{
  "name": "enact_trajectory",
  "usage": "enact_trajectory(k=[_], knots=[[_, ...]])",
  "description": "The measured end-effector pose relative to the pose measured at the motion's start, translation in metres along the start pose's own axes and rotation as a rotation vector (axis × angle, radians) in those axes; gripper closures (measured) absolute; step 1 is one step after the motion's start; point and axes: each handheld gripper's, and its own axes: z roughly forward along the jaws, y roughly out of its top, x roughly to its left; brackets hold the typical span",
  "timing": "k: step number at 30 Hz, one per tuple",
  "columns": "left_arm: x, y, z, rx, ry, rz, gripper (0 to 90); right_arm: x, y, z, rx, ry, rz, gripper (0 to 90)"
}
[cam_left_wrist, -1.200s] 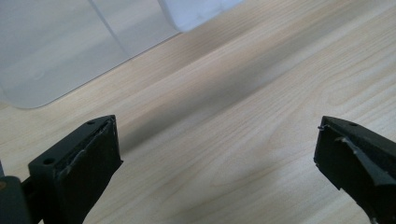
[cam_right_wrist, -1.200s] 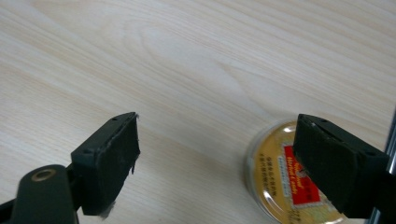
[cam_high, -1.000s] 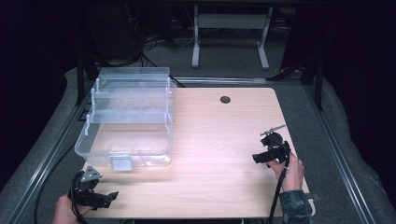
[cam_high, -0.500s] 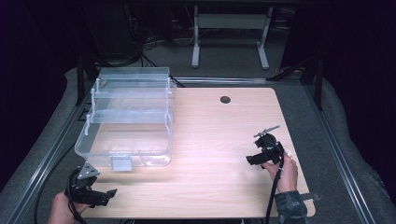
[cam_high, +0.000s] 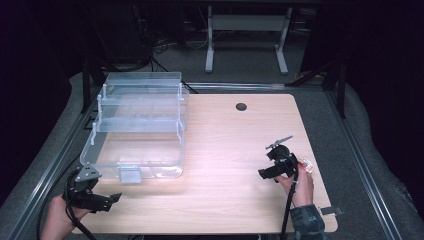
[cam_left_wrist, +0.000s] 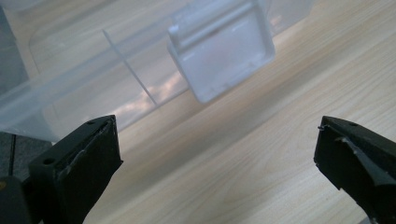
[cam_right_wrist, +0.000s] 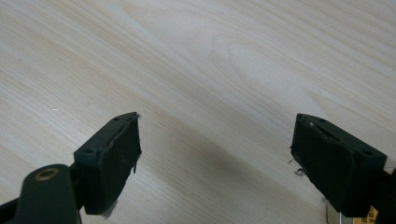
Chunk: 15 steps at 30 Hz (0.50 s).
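Left tongs (cam_left_wrist: 215, 154) apart, nothing between them, aimed at the white latch (cam_left_wrist: 222, 49) on the near wall of the clear plastic organizer box (cam_high: 137, 125); the tongs sit just short of it over bare wood. Compared with a second ago the left hand (cam_high: 57, 220) has lifted and the tongs (cam_high: 107, 200) now tilt up toward the latch, so likely lining up to grab or flip it; no contact yet. Right tongs (cam_right_wrist: 215, 158) also apart and empty, hovering low over the counter (cam_high: 235, 150) on the near right, barely shifted, well apart from the box. Box sits at the counter's left side, lid closed by the look of it.
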Motion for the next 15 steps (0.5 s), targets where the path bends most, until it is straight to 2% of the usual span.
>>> enact_trajectory(k=[1, 8, 12, 13, 15], knots=[[0.002, 0.002, -0.001, -0.002, 0.001, -0.002, 0.4, 0.001, 0.001, 0.0, 0.007, -0.014, -0.008, 14.9], [0.026, 0.016, -0.009, -0.018, -0.003, -0.042, 0.2, 0.004, 0.001, 0.002, 0.011, -0.002, -0.014, 14.9], [0.035, 0.022, -0.013, -0.024, 0.008, -0.052, 0.1, 0.007, 0.002, 0.004, 0.015, 0.005, -0.017, 14.8], [0.042, 0.027, -0.017, -0.031, 0.02, -0.06, 0.1, 0.007, 0.003, 0.005, 0.014, 0.01, -0.02, 14.8], [0.05, 0.031, -0.019, -0.035, 0.027, -0.075, 0.1, 0.01, 0.004, 0.004, 0.018, -0.008, -0.023, 14.8]])
